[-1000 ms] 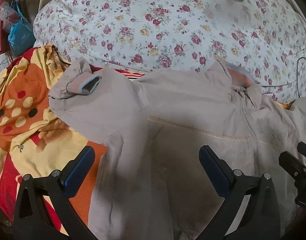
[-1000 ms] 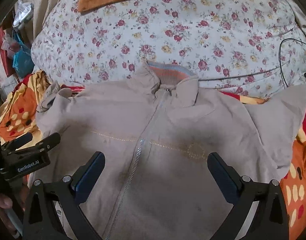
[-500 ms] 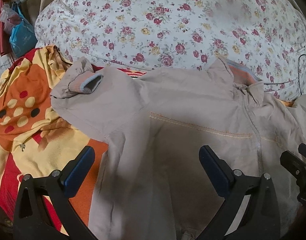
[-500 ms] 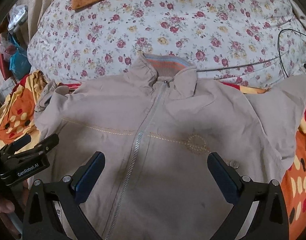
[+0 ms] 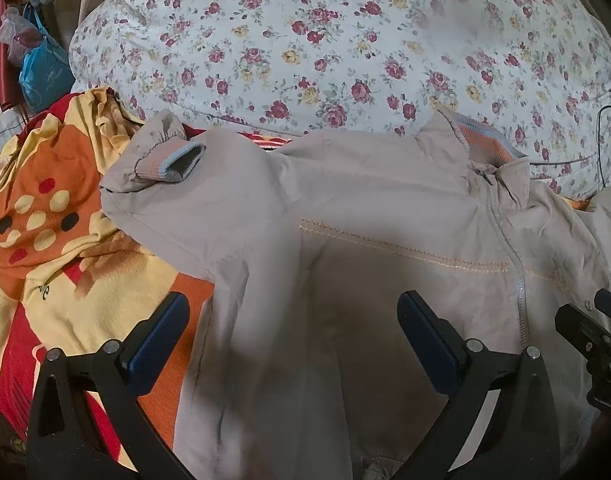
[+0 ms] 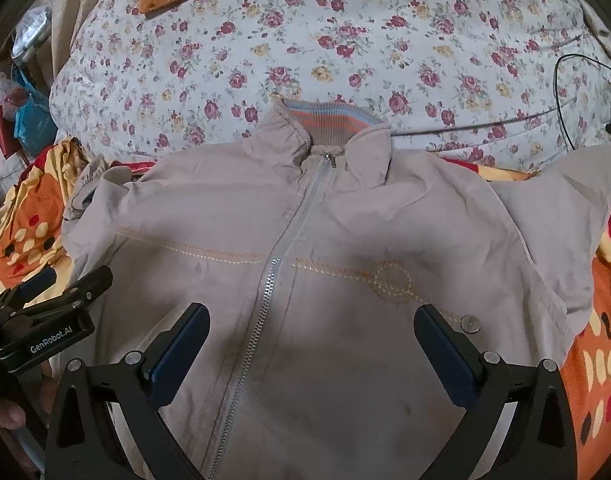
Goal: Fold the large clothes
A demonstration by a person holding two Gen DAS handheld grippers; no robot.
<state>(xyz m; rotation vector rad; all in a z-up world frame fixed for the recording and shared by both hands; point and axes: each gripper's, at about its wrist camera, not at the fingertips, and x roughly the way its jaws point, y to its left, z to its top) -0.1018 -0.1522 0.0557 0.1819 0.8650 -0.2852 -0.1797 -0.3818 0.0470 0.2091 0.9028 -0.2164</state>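
Observation:
A beige zip-up jacket (image 6: pixel 345 248) lies face up on the bed, zipped, collar toward the pillow; it also shows in the left wrist view (image 5: pixel 365 240). Its left sleeve is folded in, with the ribbed cuff (image 5: pixel 173 162) lying on top near the shoulder. Its right sleeve (image 6: pixel 565 216) spreads out to the side. My left gripper (image 5: pixel 293 340) is open and empty above the jacket's left side. My right gripper (image 6: pixel 311 352) is open and empty above the jacket's lower front. Each gripper shows at the edge of the other's view.
A large floral pillow (image 6: pixel 345 40) lies behind the collar. An orange, yellow and red blanket (image 5: pixel 45 220) covers the bed under the jacket. A black cable (image 6: pixel 561 92) runs over the pillow at the right. Blue bags (image 5: pixel 41 72) hang at the far left.
Both views have shifted slightly, so the jacket sits a little lower and larger in frame. Both grippers stay open and the jacket has not moved.

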